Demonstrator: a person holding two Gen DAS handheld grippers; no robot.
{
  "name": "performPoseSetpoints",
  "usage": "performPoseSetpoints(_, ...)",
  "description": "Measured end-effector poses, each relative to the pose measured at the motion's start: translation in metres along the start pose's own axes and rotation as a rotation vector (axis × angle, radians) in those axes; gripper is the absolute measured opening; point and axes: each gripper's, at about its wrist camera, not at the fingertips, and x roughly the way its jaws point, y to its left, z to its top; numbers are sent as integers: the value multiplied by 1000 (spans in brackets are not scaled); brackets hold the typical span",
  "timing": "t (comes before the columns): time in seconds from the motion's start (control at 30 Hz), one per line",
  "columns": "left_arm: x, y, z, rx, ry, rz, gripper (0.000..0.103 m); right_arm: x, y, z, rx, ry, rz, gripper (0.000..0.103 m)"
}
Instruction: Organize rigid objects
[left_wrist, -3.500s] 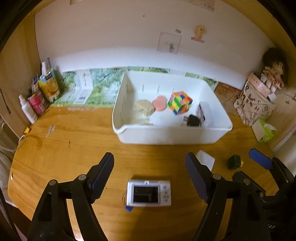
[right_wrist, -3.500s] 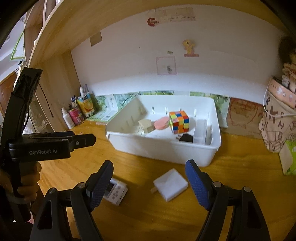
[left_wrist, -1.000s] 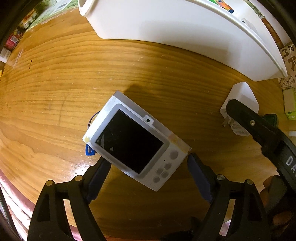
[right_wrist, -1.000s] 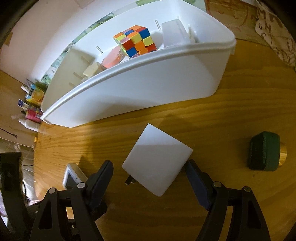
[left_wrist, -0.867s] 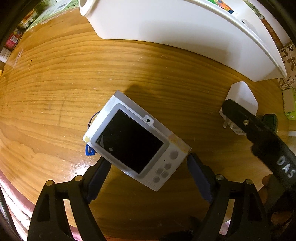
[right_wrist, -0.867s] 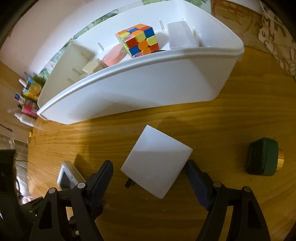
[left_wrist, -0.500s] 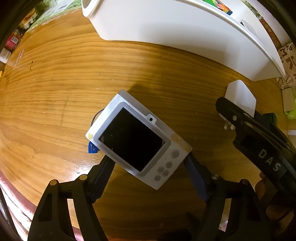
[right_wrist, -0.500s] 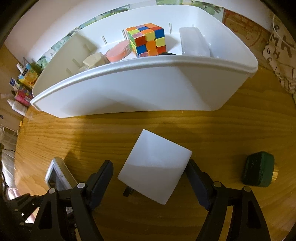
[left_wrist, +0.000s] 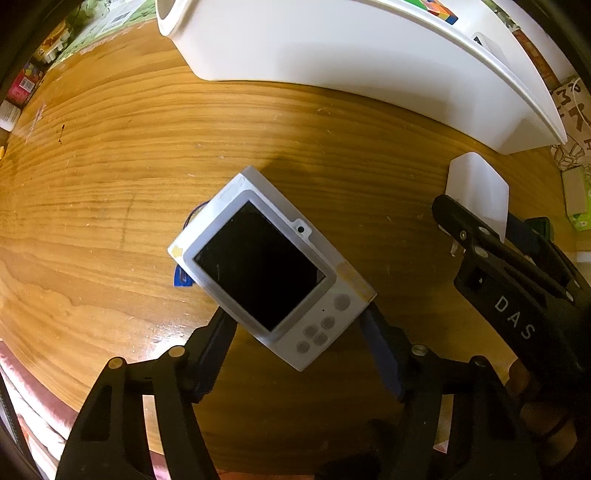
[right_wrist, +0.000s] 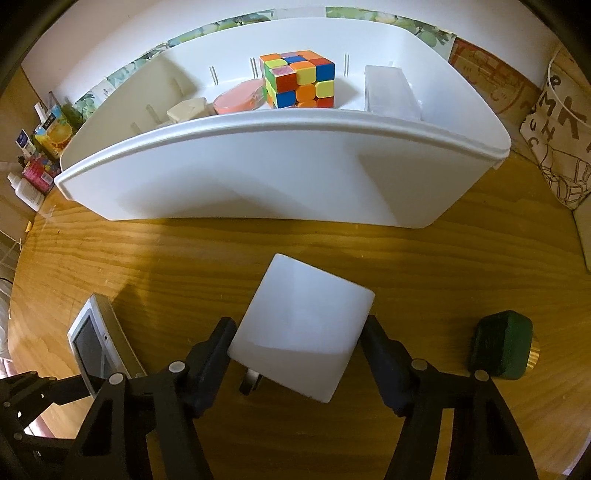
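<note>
Both grippers have dropped from a high view onto their targets and closed. Left gripper (left_wrist: 295, 332) clamps the camera (left_wrist: 271, 264), its long axis slanting away to the left; right gripper (right_wrist: 297, 350) clamps the charger (right_wrist: 301, 328), prongs toward the tool. Grasp looks done; next, lift into the bin (right_wrist: 280, 177) ahead.

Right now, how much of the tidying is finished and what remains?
Done: the multicoloured puzzle cube, pink round disc and beige block sit inside the white plastic bin. In hand: the left gripper clamps the white digital camera; the right gripper clamps the white square charger. Left: the dark green case on the wooden table.
</note>
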Motion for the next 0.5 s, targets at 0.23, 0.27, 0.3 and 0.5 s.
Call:
performPoseSetpoints(0.23, -3, 0, -4, -12, -5, 3, 55, -8, -4, -10, -4, 8, 10, 62)
performPoseSetpoints(0.27, -3, 1, -4, -15, -6, 3, 51, -8, -5, -12, -3, 10, 10, 62)
performPoseSetpoints(0.3, -2, 3, -5, -19, -6, -1, 50, -9, -5, -13, -1, 12, 12, 62)
performPoseSetpoints(0.5, -2, 17, -9, -48, -12, -37, 31, -17, -12, -28, 16, 18, 22, 62)
